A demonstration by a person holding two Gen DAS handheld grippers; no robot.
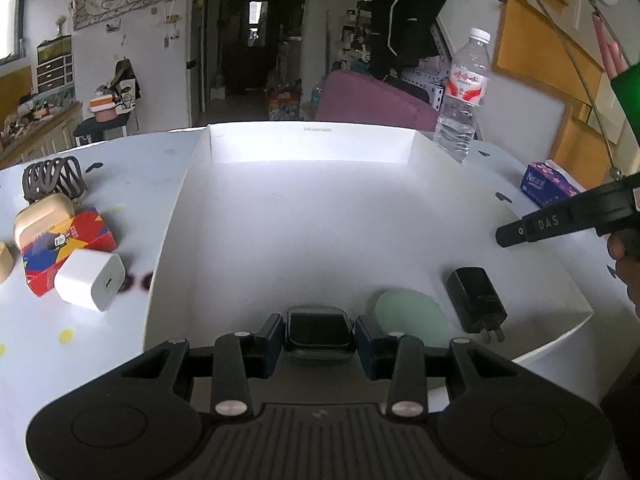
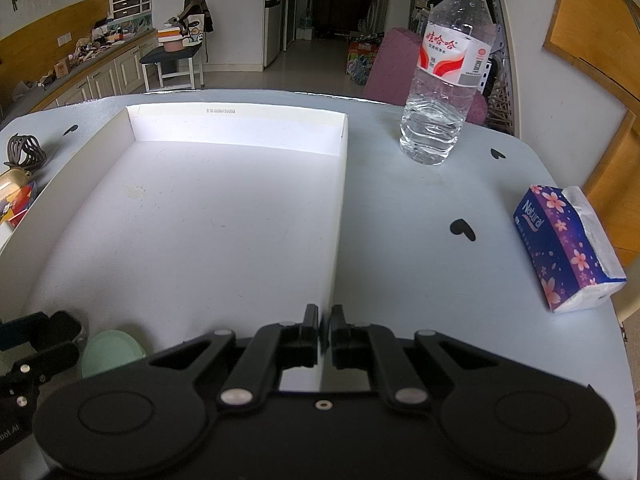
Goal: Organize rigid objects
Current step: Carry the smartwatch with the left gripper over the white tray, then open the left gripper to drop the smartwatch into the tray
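White tabletop [image 2: 420,208] dotted with black marks fills both views, and a shallow white tray [image 1: 416,148] takes up the middle of it.

Between the left gripper's [image 1: 319,334] blue-padded fingers [image 1: 267,344] sits a small dark smartwatch body [image 1: 319,332]. The jaws are narrowed around it, pads at or very near its sides; I judge it gripped, low over the tray's near edge. Its screen faces up and its long axis runs toward twelve o'clock, along the fingers, so lowering and releasing would need no turning.

Outward at two o'clock, just beside the gripper, lies a pale green oval object [image 1: 412,320], and beyond it at three o'clock a black charger [image 1: 476,300] lies flat, prongs toward five o'clock. Both are inside the tray.

At nine to ten o'clock, outside the tray, wait a white charger [image 1: 90,279], a red box [image 1: 68,248], a beige case [image 1: 42,216] and a dark hair claw [image 1: 52,178].

The right gripper [image 2: 325,334] is pinched nearly closed on the tray's right wall, I judge steadying it. The left hand is nearer the unsorted pile.
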